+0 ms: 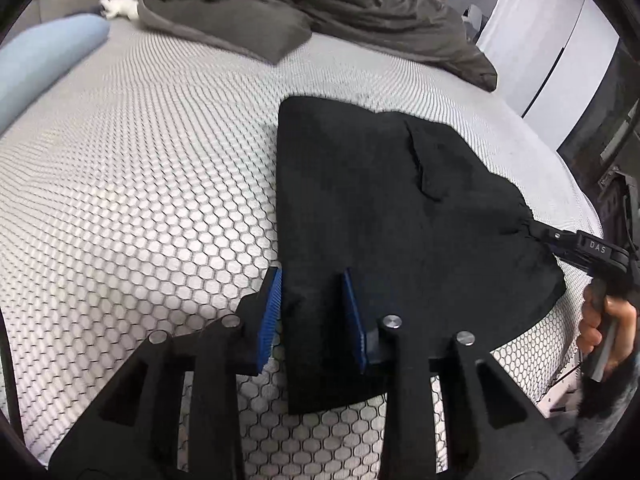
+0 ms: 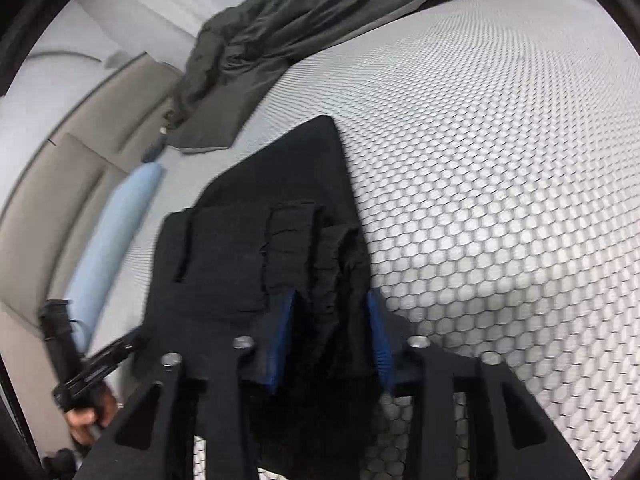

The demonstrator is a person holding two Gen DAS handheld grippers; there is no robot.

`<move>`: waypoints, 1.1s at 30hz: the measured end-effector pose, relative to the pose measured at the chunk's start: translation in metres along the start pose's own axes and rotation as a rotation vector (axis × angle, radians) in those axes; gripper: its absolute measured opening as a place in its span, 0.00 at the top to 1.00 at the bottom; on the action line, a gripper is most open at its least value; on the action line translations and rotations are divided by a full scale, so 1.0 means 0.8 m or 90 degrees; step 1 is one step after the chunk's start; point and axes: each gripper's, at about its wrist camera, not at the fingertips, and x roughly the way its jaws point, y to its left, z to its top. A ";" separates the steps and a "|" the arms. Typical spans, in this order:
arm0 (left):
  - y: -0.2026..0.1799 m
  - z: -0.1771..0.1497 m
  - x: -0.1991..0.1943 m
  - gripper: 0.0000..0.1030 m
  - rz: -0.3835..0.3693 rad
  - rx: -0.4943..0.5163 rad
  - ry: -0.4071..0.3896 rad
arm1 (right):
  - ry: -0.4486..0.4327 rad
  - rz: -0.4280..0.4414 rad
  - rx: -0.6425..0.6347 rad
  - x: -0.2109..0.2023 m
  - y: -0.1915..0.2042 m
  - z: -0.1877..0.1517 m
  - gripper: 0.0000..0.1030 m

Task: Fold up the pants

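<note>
Step in hand: you look to be mid-fold, with the black pants (image 1: 384,216) already doubled into a compact stack on the bed (image 1: 140,184).
Pants: they lie flat on the honeycomb cover, well clear of the grey blanket (image 1: 280,8) and the blue pillow (image 1: 44,56).
Left gripper (image 1: 316,312): its blue pads straddle the near corner of the cloth; you cannot tell whether they pinch it.
Right gripper (image 2: 332,340): bunched waistband fabric sits between its pads, apparently grasped.
Next move: you probably need both edges firmly pinched, then lifted together and carried evenly across so the layers stay aligned.
</note>
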 end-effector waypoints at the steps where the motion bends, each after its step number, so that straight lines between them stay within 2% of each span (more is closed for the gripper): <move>1: -0.002 0.001 -0.007 0.74 -0.001 0.008 -0.015 | -0.011 -0.016 -0.007 -0.008 0.003 0.001 0.60; 3: -0.014 0.004 -0.015 0.74 -0.010 0.043 -0.042 | -0.048 -0.049 -0.037 -0.034 0.011 -0.004 0.60; 6: -0.040 0.007 -0.004 0.74 -0.035 0.087 -0.038 | -0.080 -0.042 -0.123 -0.054 0.052 -0.020 0.60; 9: -0.074 0.004 0.023 0.74 -0.082 0.143 -0.011 | -0.041 0.004 -0.188 -0.026 0.098 -0.036 0.60; 10: -0.086 0.001 0.033 0.69 -0.071 0.173 -0.008 | -0.020 0.013 -0.216 -0.009 0.116 -0.042 0.60; 12: -0.098 -0.004 0.047 0.67 -0.044 0.222 -0.001 | 0.008 0.016 -0.261 0.022 0.142 -0.051 0.60; 15: -0.086 -0.009 0.046 0.67 -0.059 0.230 0.020 | 0.057 -0.024 -0.353 0.064 0.154 -0.067 0.60; 16: -0.079 -0.009 0.045 0.67 -0.063 0.229 0.024 | 0.055 -0.022 -0.378 0.064 0.158 -0.071 0.61; 18: -0.067 -0.011 0.038 0.67 -0.065 0.225 0.031 | 0.056 -0.066 -0.404 0.051 0.146 -0.068 0.61; 19: -0.062 -0.011 0.034 0.67 -0.068 0.224 0.033 | 0.046 -0.108 -0.416 0.041 0.137 -0.067 0.70; 20: -0.061 -0.016 0.027 0.67 -0.069 0.225 0.033 | 0.039 -0.133 -0.422 0.031 0.127 -0.067 0.73; 23: -0.061 -0.013 0.018 0.66 -0.053 0.221 0.025 | 0.040 -0.105 -0.373 0.004 0.101 -0.060 0.72; 27: -0.075 0.014 0.022 0.66 -0.060 0.192 -0.017 | -0.025 -0.049 -0.335 -0.018 0.112 -0.048 0.66; 30: -0.080 0.028 0.053 0.66 -0.046 0.178 -0.007 | -0.042 -0.026 -0.316 0.017 0.149 -0.033 0.66; 31: -0.084 0.036 0.068 0.66 -0.044 0.178 0.000 | -0.033 -0.021 -0.313 0.033 0.158 -0.030 0.66; 33: -0.082 0.036 0.073 0.66 -0.050 0.185 0.015 | 0.023 -0.025 -0.321 0.082 0.172 -0.027 0.66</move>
